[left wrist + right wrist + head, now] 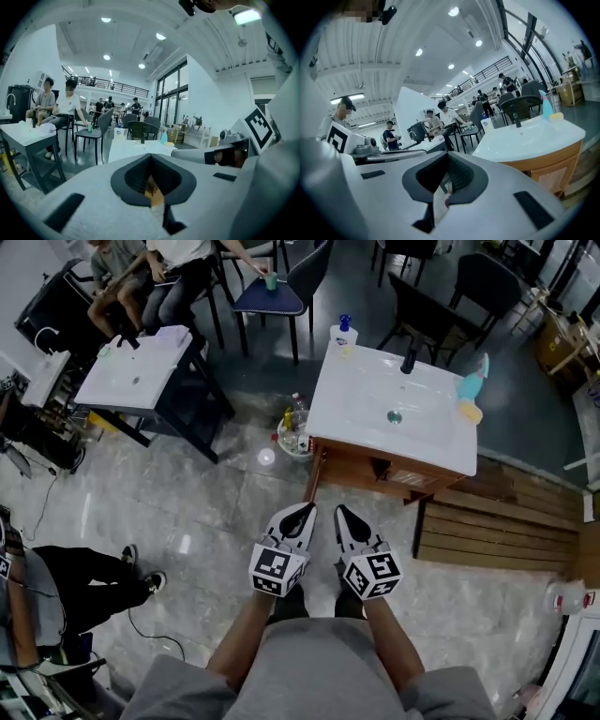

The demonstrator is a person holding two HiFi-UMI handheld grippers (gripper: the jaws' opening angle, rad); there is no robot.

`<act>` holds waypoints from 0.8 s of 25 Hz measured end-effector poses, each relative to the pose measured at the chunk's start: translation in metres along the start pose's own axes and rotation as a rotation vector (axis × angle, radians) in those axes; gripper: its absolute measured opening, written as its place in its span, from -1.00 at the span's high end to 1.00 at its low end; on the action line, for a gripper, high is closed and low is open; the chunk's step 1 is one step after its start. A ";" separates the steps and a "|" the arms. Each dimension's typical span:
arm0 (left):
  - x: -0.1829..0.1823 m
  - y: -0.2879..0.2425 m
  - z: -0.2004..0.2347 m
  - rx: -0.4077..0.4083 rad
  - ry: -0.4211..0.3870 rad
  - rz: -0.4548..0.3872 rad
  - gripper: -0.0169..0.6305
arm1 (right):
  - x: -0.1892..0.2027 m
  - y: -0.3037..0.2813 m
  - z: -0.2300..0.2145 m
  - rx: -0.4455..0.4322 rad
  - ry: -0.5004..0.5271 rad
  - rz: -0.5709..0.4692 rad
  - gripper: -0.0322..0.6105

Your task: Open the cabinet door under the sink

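The white sink (394, 413) rests on a wooden cabinet (375, 470) just ahead of me in the head view, and the cabinet's front faces me. My left gripper (304, 512) and right gripper (341, 514) are held side by side in the air short of the cabinet, touching nothing. Both are shut and empty. In the left gripper view the left gripper (151, 161) points level over the sink top (136, 147). The right gripper (447, 164) has its jaws together; beyond it are the sink (529, 133) and the cabinet front (548, 173).
A black faucet (409, 360), a soap bottle (343, 334), a blue bottle (473, 381) and a yellow sponge (469, 411) are on the sink. A basin of bottles (295, 432) sits left of the cabinet, wooden slats (497, 521) lie to its right. A second sink table (136, 371), chairs and seated people are behind.
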State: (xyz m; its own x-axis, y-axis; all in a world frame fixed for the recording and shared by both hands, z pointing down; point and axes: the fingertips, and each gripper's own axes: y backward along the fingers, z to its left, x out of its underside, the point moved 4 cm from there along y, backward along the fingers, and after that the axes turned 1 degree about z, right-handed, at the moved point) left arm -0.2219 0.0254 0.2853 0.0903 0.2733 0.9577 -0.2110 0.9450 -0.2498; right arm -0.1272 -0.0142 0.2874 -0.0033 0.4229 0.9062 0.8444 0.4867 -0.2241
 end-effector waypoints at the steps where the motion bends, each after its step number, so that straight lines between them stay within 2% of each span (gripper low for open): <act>1: -0.009 0.000 -0.003 -0.001 -0.008 -0.015 0.92 | -0.008 0.003 0.002 -0.003 0.017 -0.016 0.87; 8: -0.069 0.000 -0.018 -0.002 -0.076 -0.124 0.92 | -0.065 0.018 0.006 -0.006 0.115 -0.136 0.87; 12: -0.100 0.003 -0.029 -0.006 -0.142 -0.188 0.92 | -0.099 0.026 0.011 -0.009 0.165 -0.212 0.87; 16: -0.120 0.003 -0.036 0.005 -0.167 -0.238 0.92 | -0.123 0.028 0.018 -0.009 0.225 -0.259 0.87; 20: -0.130 0.004 -0.037 -0.004 -0.174 -0.268 0.92 | -0.132 0.027 0.021 -0.015 0.237 -0.283 0.87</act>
State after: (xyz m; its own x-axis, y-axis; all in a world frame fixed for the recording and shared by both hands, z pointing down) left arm -0.1981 0.0006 0.1546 -0.0253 -0.0204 0.9995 -0.1978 0.9801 0.0150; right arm -0.1154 -0.0404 0.1545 -0.1153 0.0836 0.9898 0.8356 0.5470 0.0511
